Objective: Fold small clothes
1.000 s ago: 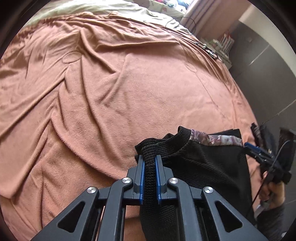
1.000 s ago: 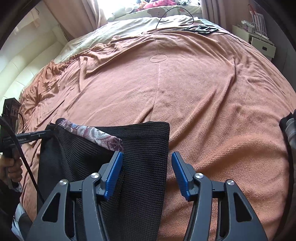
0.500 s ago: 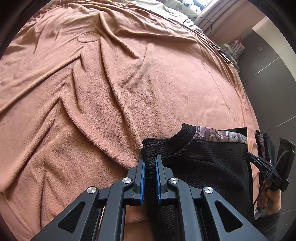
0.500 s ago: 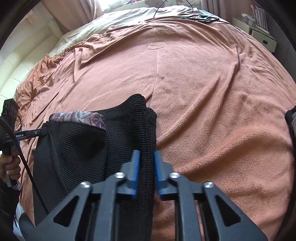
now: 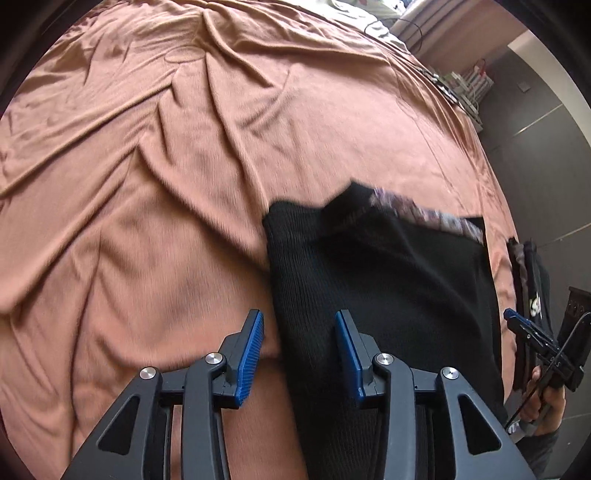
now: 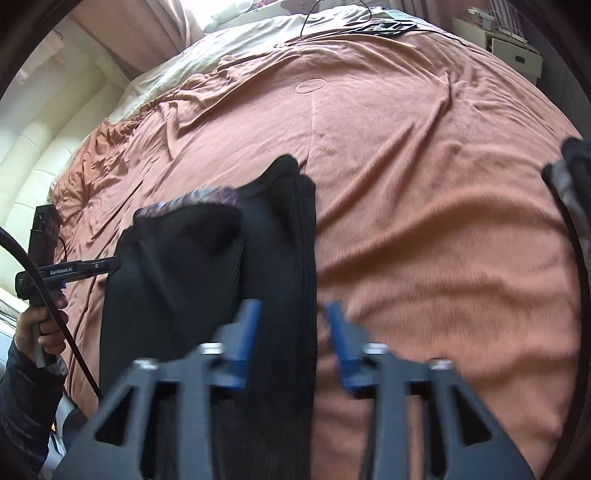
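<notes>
Black ribbed knit, a small garment (image 5: 376, 288) with a patterned purple band along its far edge, lies on a bed under a rumpled terracotta blanket (image 5: 155, 177). Looking along the left gripper (image 5: 299, 350), the blue pads are apart and the jaws are opening; the garment's left edge runs between them, pressed by neither pad. This view alone shows the garment's square right corner, and beyond it the right gripper (image 5: 535, 343) held in a hand (image 5: 546, 398). Looking along the right gripper (image 6: 291, 343), badly blurred, its jaws are likewise opening, with a folded ridge of knit lying loose between the pads. Only here does the left gripper (image 6: 77, 271) appear from the side, gripped by a hand (image 6: 40, 328) in a dark sleeve, along with a cream padded headboard (image 6: 44, 170), pale bedding (image 6: 280, 44) and cables at the bed's far end. Curtains (image 6: 140, 33) and a white shelf unit (image 6: 517, 51) stand behind.
</notes>
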